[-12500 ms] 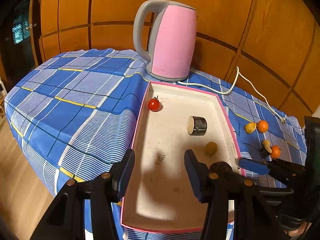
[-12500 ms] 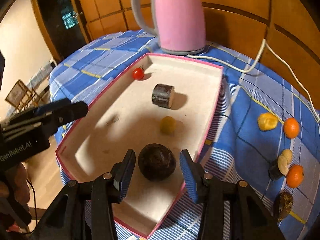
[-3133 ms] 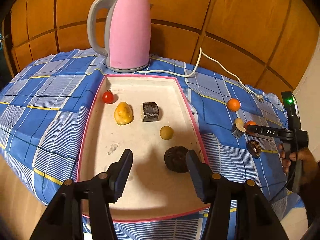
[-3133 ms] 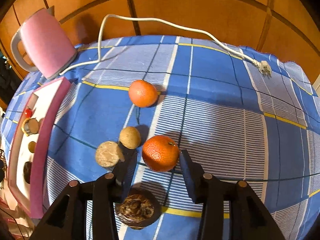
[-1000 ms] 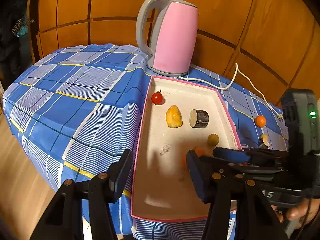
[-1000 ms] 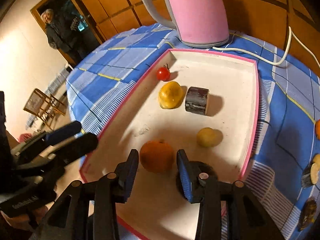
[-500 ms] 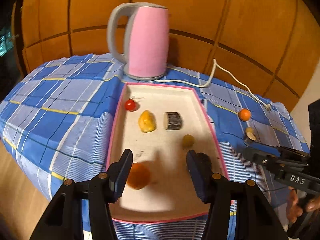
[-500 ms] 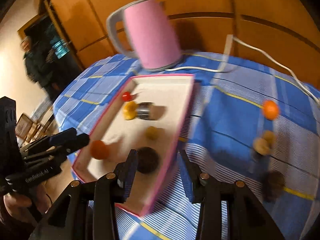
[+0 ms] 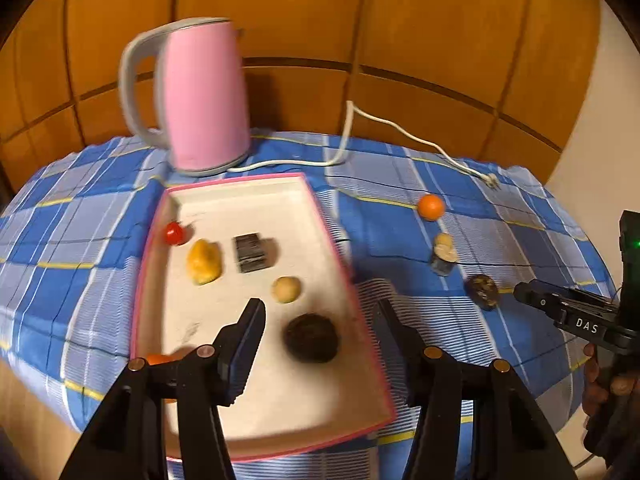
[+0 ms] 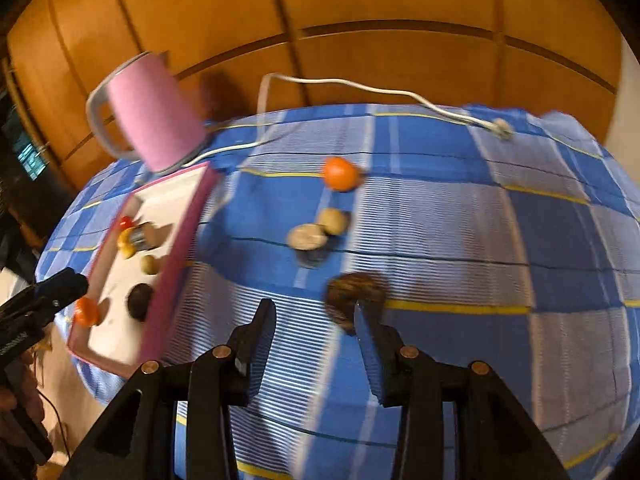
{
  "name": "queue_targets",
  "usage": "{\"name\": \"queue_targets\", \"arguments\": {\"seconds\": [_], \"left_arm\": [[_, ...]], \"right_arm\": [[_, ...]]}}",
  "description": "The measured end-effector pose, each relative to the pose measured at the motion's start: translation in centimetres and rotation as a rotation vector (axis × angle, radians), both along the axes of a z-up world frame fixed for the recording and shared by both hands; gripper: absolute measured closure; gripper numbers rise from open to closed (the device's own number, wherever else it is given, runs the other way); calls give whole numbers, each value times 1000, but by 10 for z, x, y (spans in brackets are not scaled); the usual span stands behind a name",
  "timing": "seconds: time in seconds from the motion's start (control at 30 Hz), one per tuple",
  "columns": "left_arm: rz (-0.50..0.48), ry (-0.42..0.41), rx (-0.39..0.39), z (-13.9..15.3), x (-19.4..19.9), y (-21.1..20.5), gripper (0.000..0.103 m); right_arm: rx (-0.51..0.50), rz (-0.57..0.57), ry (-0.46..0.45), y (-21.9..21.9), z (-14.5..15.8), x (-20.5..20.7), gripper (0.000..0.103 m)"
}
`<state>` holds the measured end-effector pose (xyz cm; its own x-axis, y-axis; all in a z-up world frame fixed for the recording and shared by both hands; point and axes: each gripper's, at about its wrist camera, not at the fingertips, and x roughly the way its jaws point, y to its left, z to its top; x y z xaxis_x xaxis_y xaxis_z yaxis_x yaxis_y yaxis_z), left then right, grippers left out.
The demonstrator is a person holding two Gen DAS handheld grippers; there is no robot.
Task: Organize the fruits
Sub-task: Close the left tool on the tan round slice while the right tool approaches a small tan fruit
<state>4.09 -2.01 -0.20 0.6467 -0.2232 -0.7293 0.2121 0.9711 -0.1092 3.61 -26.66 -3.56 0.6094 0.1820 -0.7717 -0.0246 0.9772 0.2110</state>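
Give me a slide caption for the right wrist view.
Open right gripper hovering over the checked tablecloth near a dark fruit, pink-rimmed tray at left.

This is a room in a home, likely a dining corner. A pink electric kettle [image 9: 200,96] stands on a table under a blue checked tablecloth [image 9: 500,216], its white power cord [image 9: 400,128] trailing away across the cloth beside it. Behind the kettle rises a wall of warm orange wood panelling [image 9: 400,20]. Just in front of the kettle lies a pink-rimmed tray [image 9: 316,208] of fruit.
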Motion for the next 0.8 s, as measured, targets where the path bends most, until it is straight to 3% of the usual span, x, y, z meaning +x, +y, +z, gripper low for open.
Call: {"name": "queue_targets", "arguments": {"seconds": [0.57, 0.8], "left_arm": [[-262, 135, -45, -23, 24, -95, 48], [-297, 167, -40, -35, 25, -112, 48]], "right_arm": [[-19, -193, 31, -61, -16, -23, 62], [-4, -223, 47, -70, -22, -24, 62]]}}
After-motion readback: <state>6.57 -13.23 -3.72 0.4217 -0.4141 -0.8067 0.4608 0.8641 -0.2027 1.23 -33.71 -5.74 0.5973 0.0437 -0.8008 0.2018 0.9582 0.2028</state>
